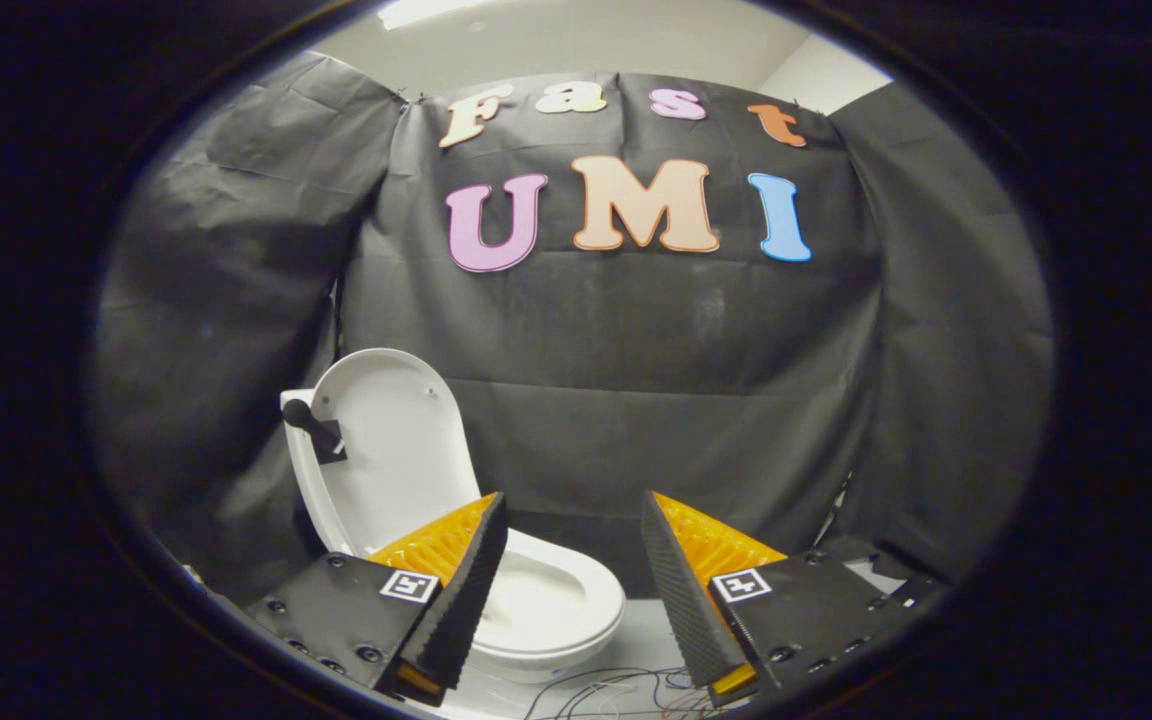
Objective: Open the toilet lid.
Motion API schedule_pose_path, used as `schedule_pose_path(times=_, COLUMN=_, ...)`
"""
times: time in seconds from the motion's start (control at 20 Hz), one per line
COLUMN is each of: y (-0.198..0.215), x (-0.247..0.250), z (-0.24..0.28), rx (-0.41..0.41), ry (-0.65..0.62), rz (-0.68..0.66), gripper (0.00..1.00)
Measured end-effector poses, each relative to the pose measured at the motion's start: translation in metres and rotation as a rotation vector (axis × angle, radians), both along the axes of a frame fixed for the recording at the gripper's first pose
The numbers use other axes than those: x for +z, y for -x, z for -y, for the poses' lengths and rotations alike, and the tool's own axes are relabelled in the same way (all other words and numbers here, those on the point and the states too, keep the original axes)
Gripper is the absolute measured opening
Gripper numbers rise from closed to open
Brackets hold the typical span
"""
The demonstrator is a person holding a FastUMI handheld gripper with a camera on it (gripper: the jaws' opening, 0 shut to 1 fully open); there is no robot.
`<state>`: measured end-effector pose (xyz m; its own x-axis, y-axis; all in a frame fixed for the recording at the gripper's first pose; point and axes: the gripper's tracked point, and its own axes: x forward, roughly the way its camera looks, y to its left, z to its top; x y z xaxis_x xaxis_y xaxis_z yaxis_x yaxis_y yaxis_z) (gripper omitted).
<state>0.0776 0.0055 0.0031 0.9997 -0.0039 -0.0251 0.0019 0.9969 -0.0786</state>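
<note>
Black cloth is hung all around the booth, and a pale floor is seen below it. On that floor, a white plastic toilet (536, 600) is set, ahead of the gripper (573, 590) and a little to its left. The white oval toilet lid (391, 450) is already raised and leans back toward the cloth, so its long side runs up and down. A small black knob (311, 425) on a short stem is fixed to the lid's left edge. The round seat and bowl are left open below it. The gripper's two black ridged fingers (461, 600), backed with orange, are spread wide apart, and nothing is held between them. The lid is well beyond the left finger and higher than both tips, so no finger is touching it. Judged from this, the task looks done. Part of the bowl is hidden behind the left finger. Thin wires (626, 690) are seen on the floor between the fingers, but where they go cannot be told.
</note>
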Motion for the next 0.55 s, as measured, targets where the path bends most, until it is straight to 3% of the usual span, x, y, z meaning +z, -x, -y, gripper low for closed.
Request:
schedule_pose_path(times=0.2, y=-0.003, x=-0.007, z=0.004, rx=-0.029, ry=0.045, rz=-0.029, gripper=0.85)
schedule_pose_path(times=0.55, y=0.007, x=-0.025, z=0.005, rx=-0.042, ry=-0.001, rz=-0.082, gripper=0.86)
